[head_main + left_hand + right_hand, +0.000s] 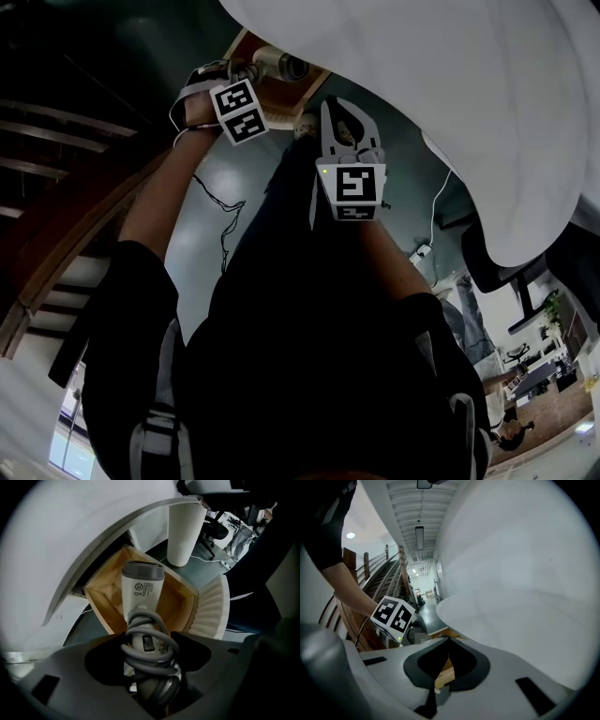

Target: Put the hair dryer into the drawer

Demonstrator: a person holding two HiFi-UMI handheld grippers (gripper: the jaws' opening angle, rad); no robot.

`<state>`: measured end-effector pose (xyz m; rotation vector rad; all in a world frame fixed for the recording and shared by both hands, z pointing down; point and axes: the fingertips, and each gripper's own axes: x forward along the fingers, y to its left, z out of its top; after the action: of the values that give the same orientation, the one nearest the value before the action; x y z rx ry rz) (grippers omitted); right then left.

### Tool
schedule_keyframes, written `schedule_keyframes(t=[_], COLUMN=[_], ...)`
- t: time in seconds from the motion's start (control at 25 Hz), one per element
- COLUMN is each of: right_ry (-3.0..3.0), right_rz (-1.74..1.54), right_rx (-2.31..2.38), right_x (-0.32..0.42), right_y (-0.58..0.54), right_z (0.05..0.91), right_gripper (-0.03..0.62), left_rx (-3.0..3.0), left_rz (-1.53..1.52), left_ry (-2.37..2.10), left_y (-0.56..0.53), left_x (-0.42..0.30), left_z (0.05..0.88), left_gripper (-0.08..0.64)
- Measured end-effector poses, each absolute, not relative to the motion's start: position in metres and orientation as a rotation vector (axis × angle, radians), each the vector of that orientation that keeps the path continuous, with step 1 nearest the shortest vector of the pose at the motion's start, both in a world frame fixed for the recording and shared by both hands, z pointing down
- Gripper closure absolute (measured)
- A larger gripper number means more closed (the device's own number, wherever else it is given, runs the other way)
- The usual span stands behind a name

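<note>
The left gripper (149,670) points straight down, and its jaws are clamped on the handle of the white hair dryer (143,590), pressing on the grey power cord (151,654) that is wound round that handle in several loops. The dryer hangs from this grip with its white barrel and grey nozzle rim pointing down over the inside of the open light-wood drawer (108,603). The nozzle sits above the middle of the drawer, closer to its far wall; whether it touches the wooden bottom I cannot tell. On the drawer's right side is a curved white ribbed panel (213,605), touching the wooden wall there. Just beyond the drawer's far corner rises an upright white ribbed pedestal (185,531), and the round white tabletop (79,541) overhangs the drawer's left side. Under all of it lies the dark grey-green floor (77,632). The right gripper (449,641) is angled downward beside the tabletop edge, its jaws pressed together at the tips with nothing between them. Past them a strip of the drawer's wood shows, and to the left is the left gripper's black-and-white marker cube (393,615). In the head view the right gripper sits just right of the left one, both in front of the drawer.
</note>
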<state>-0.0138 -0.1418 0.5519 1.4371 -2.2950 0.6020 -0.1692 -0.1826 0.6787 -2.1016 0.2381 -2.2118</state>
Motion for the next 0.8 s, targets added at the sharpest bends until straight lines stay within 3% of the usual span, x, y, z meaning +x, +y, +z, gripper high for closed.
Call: schedule_keyframes(t=[0.8], right_ry=[-2.267], right_rz=[0.635], right_rx=[1.321], right_x=[-0.039], right_y=[-0.146], right_z=[0.597], right_gripper=[0.571], left_rx=[-1.894], left_rz=[-2.37], left_ry=[0.154], left_y=[-0.19], left_x=[-0.171], left_z=[0.722], left_gripper=[0.265])
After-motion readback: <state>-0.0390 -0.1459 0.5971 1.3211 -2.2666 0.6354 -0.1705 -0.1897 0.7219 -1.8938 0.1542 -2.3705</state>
